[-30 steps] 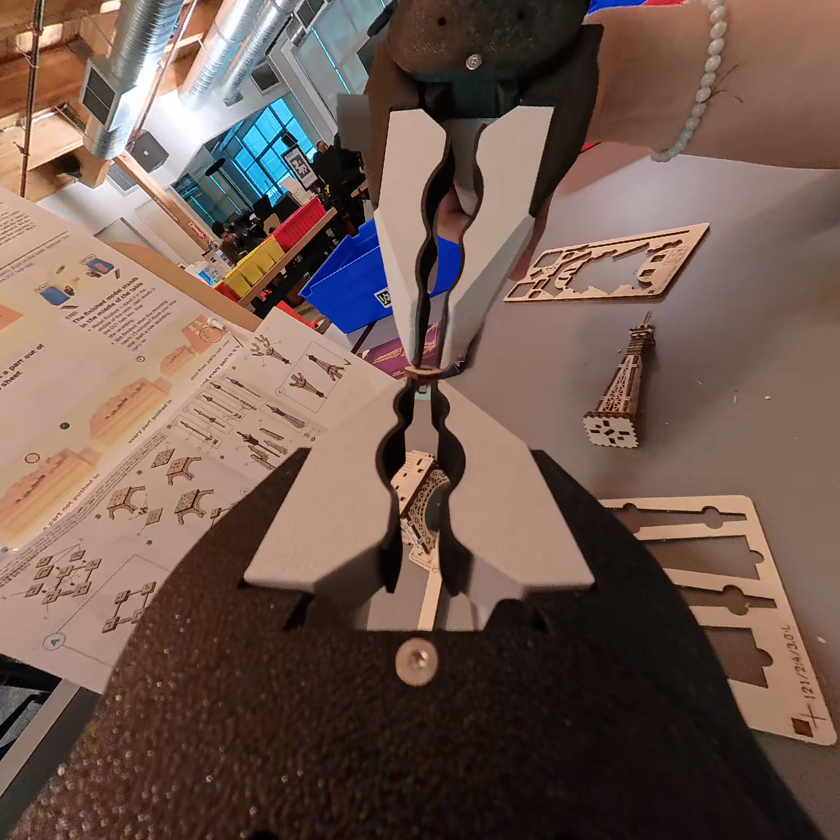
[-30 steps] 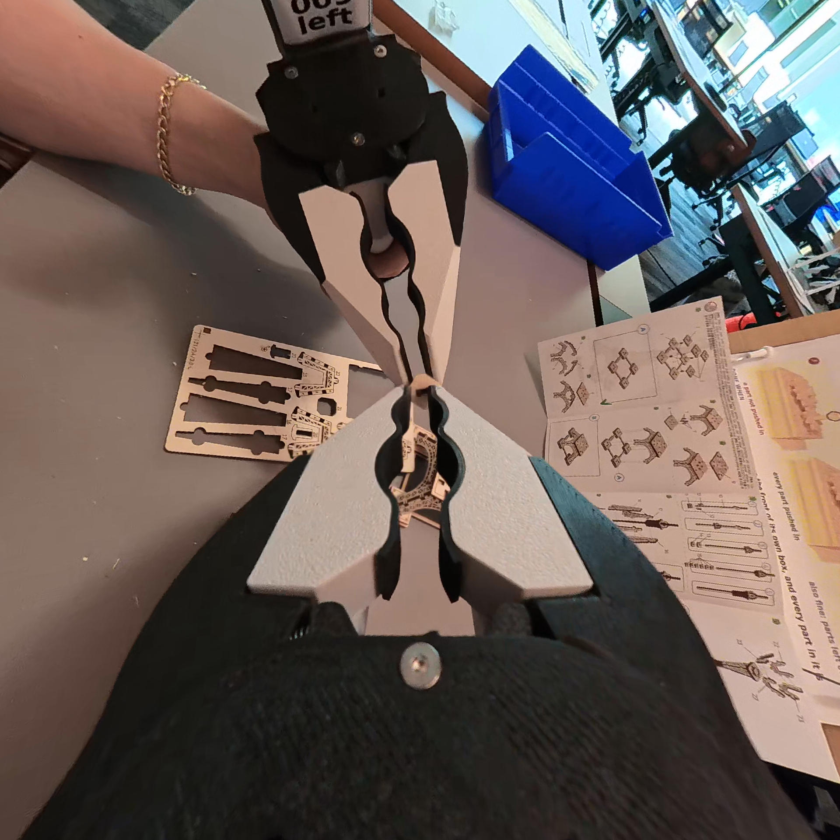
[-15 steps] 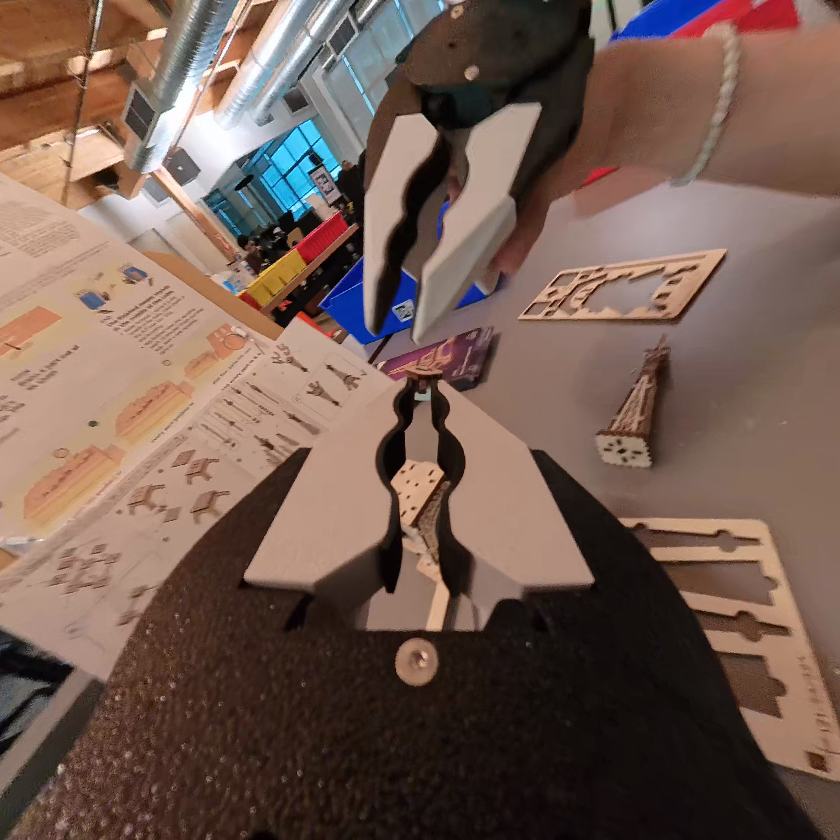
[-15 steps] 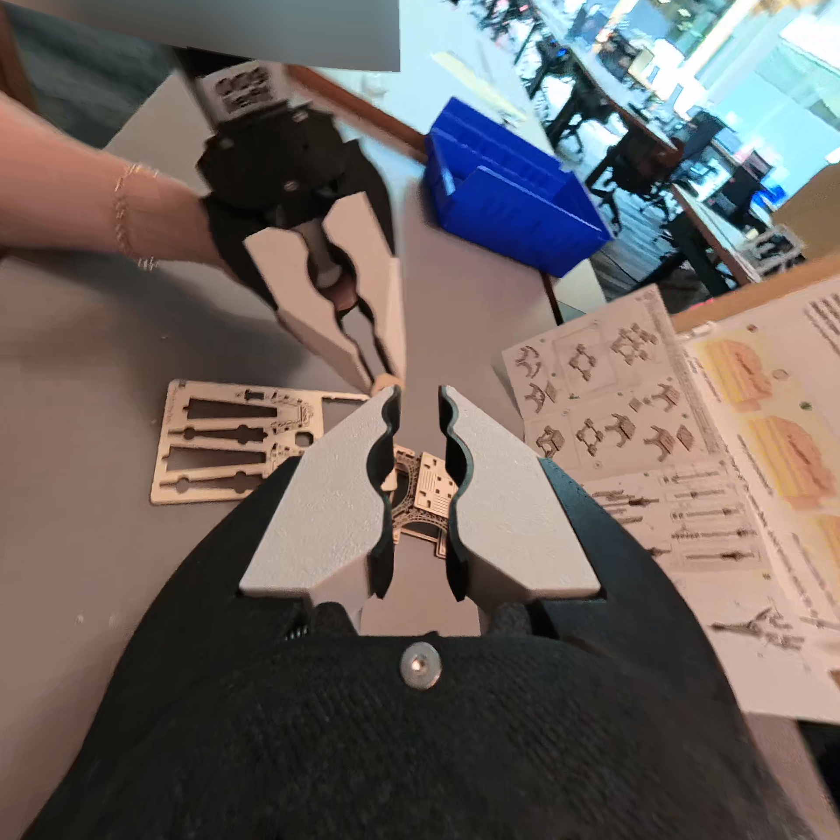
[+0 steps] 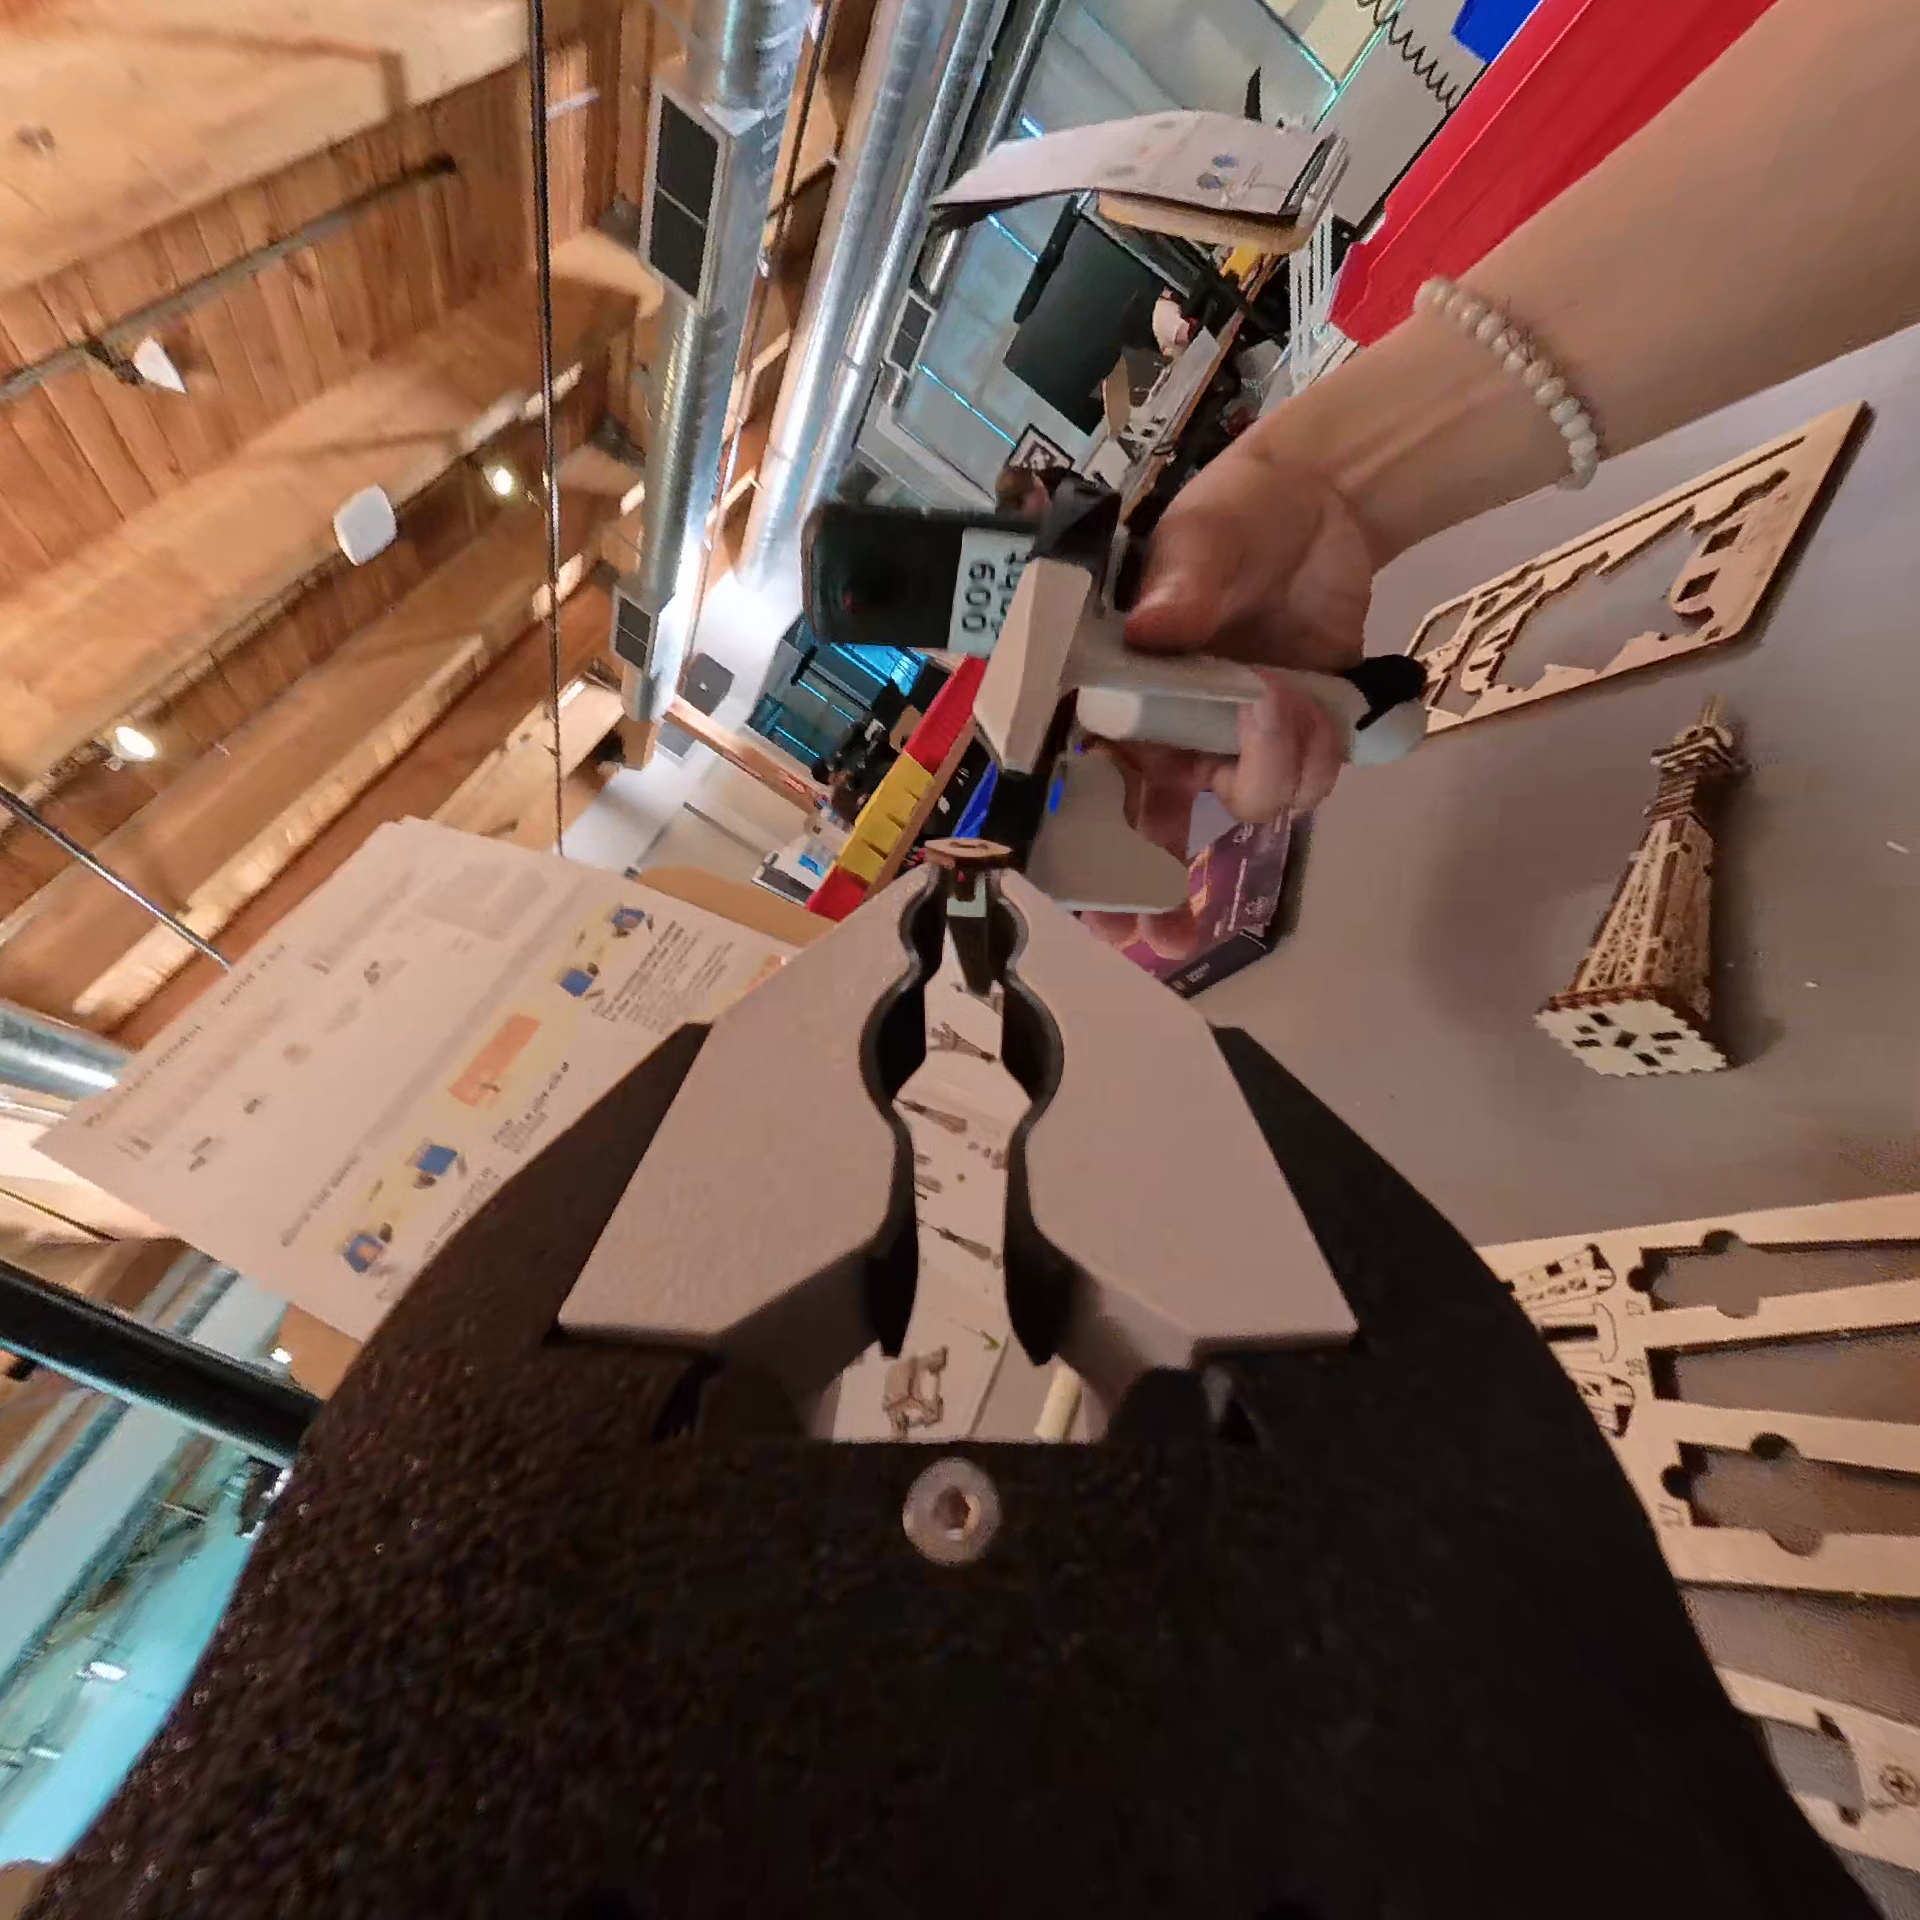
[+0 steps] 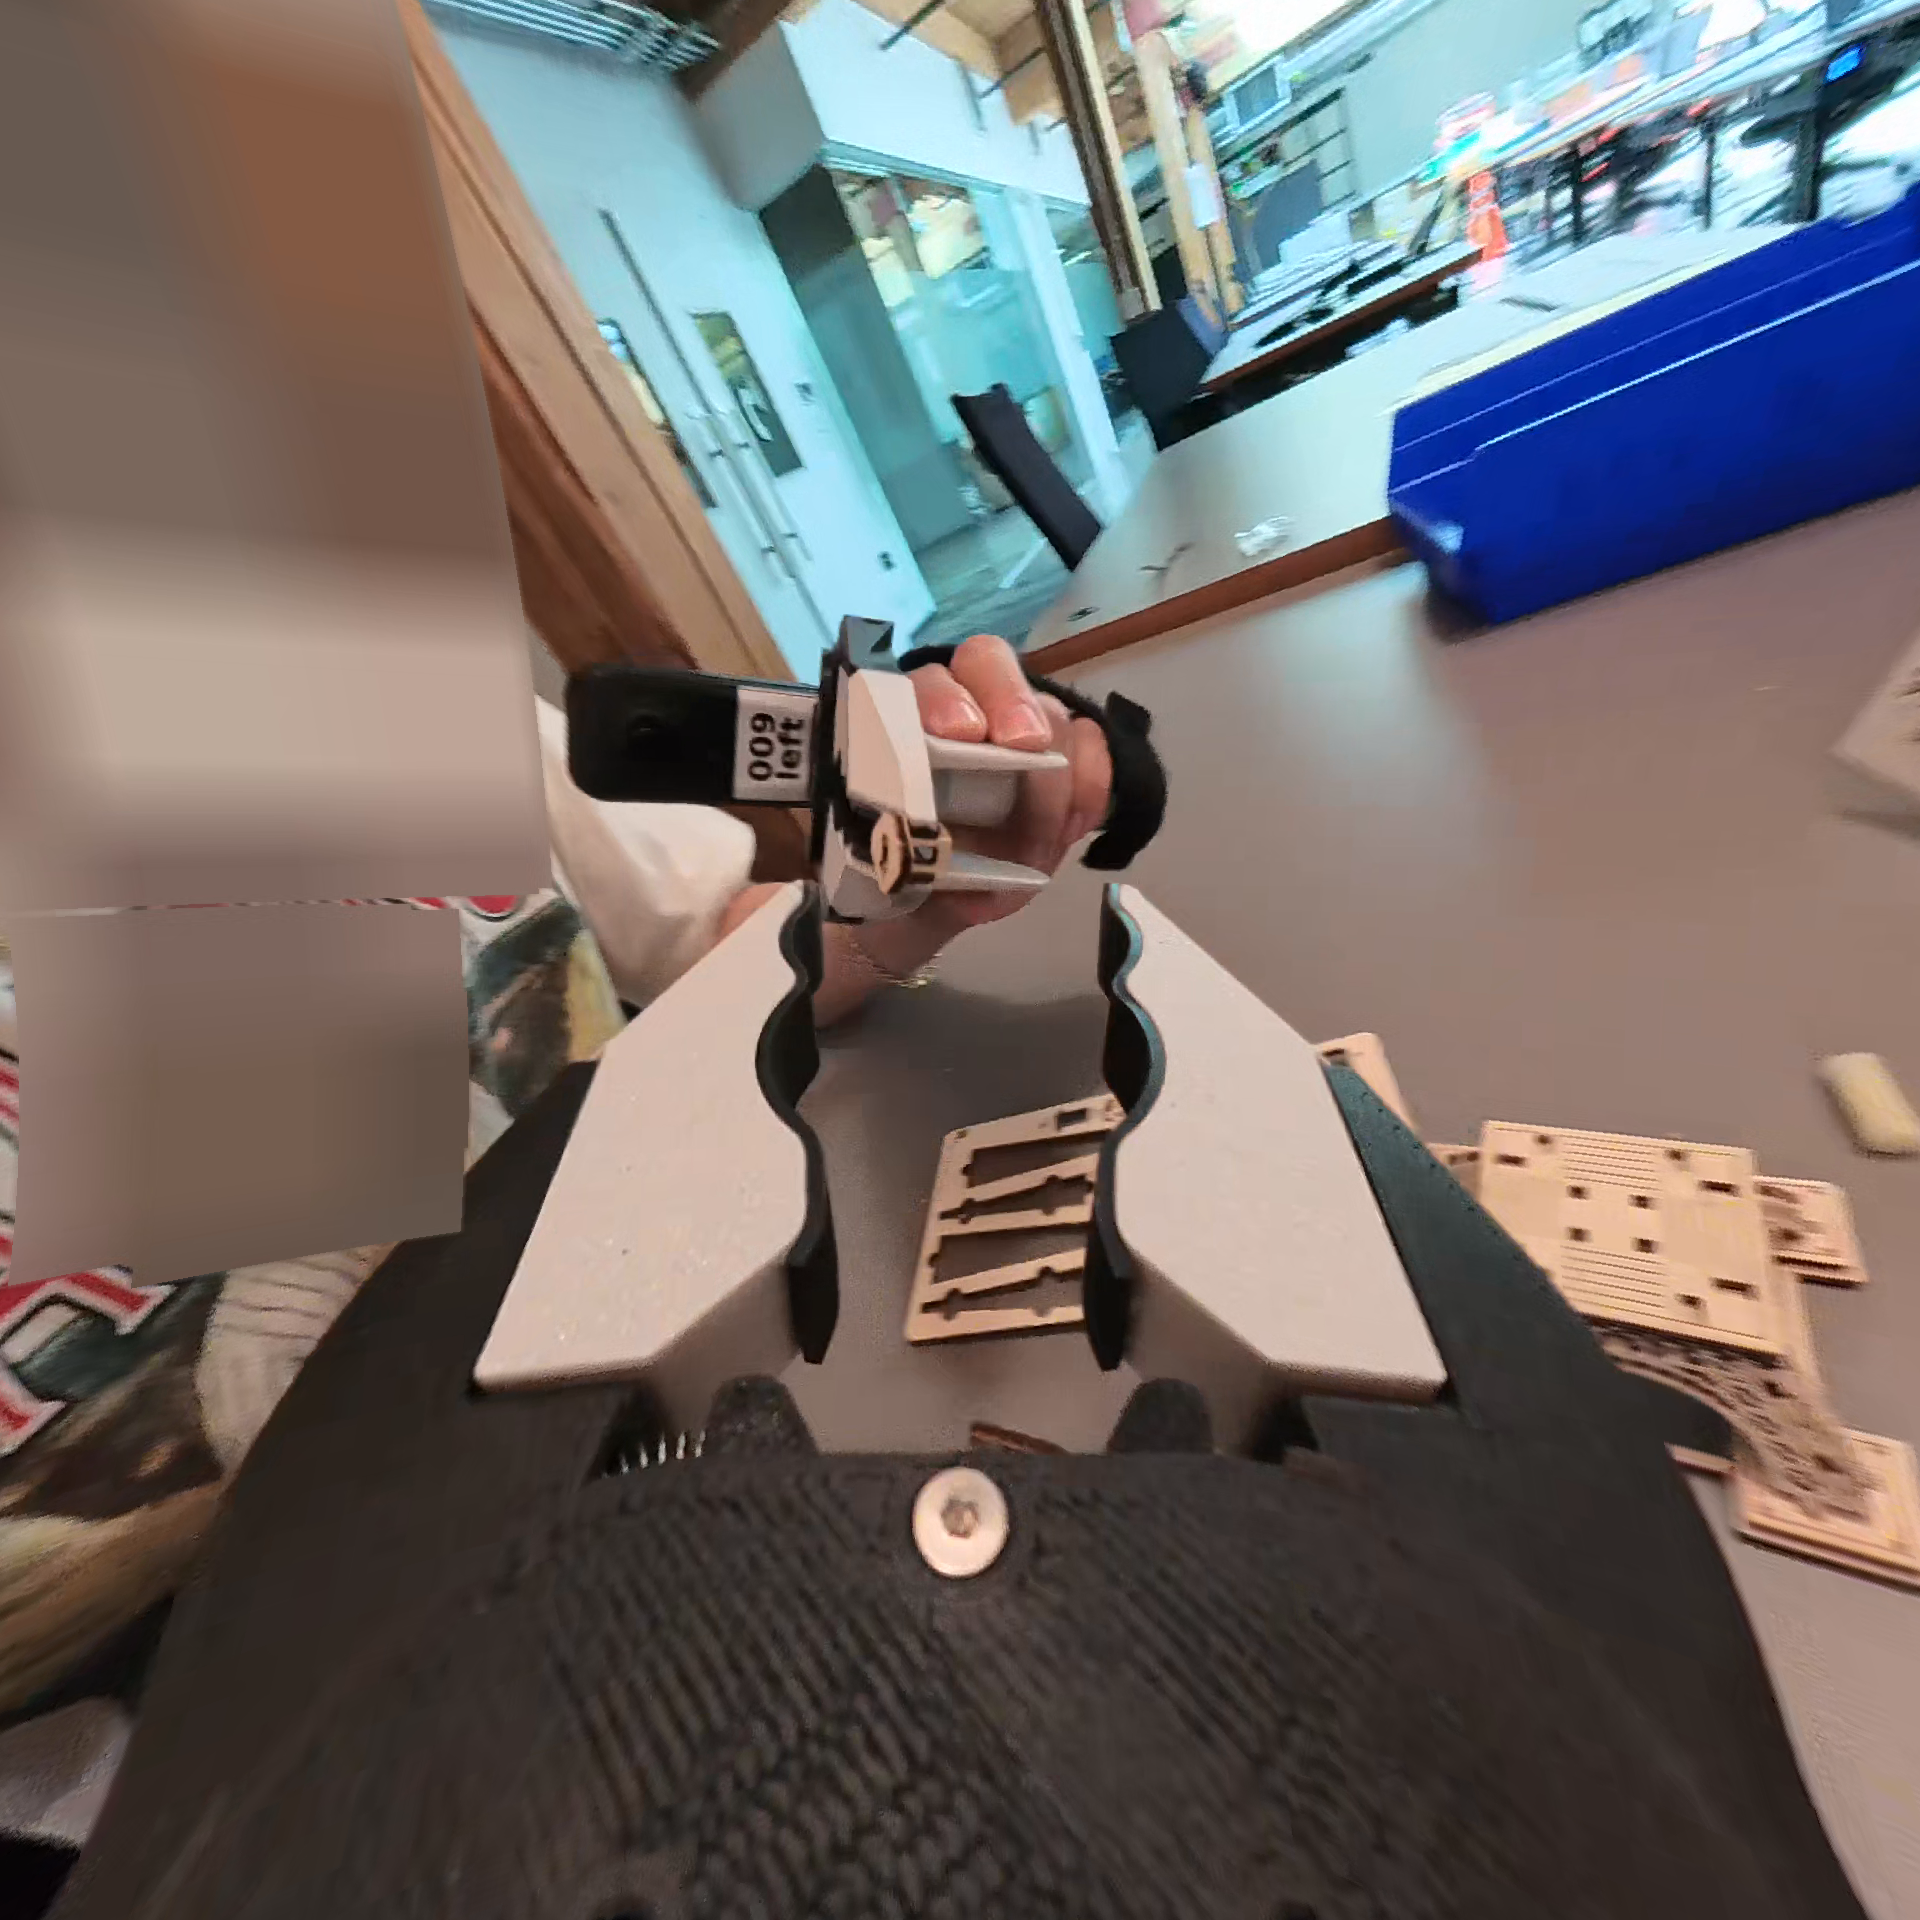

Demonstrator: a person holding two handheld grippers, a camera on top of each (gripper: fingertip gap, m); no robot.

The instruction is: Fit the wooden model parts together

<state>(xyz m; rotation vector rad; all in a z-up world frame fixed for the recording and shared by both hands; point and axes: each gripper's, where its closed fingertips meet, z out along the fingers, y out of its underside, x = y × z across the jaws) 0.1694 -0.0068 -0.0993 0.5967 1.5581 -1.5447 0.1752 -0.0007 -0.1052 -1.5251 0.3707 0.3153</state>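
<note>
My left gripper (image 5: 966, 883) is shut on a small wooden part (image 5: 966, 854), which sticks out of its tips, lifted above the table. In the right wrist view the left gripper (image 6: 896, 862) is seen side-on with that part (image 6: 902, 847) in it. My right gripper (image 6: 956, 920) is wide open and empty, a little apart from the left one. A built wooden tower spire (image 5: 1642, 935) lies on the grey table. A wider wooden tower base (image 6: 1631, 1236) lies to the right of my right gripper.
Punched-out wooden sheets lie on the table (image 5: 1662, 582), (image 5: 1766, 1403), (image 6: 997, 1226). Instruction pages (image 5: 416, 1039) lie to the left, and a purple box (image 5: 1236, 904) lies behind the grippers. A blue bin (image 6: 1662, 447) stands at the back right. A person's arm and torso are close on the left. My two grippers' fingertips are within a few centimetres of each other. The built wooden tower spire (image 5: 1642, 935) is about equally far from each gripper, around 15 cm.
My right gripper has let go of the small part, opened wide and pulled back. The left gripper keeps the part and has tilted up, away from the table.
</note>
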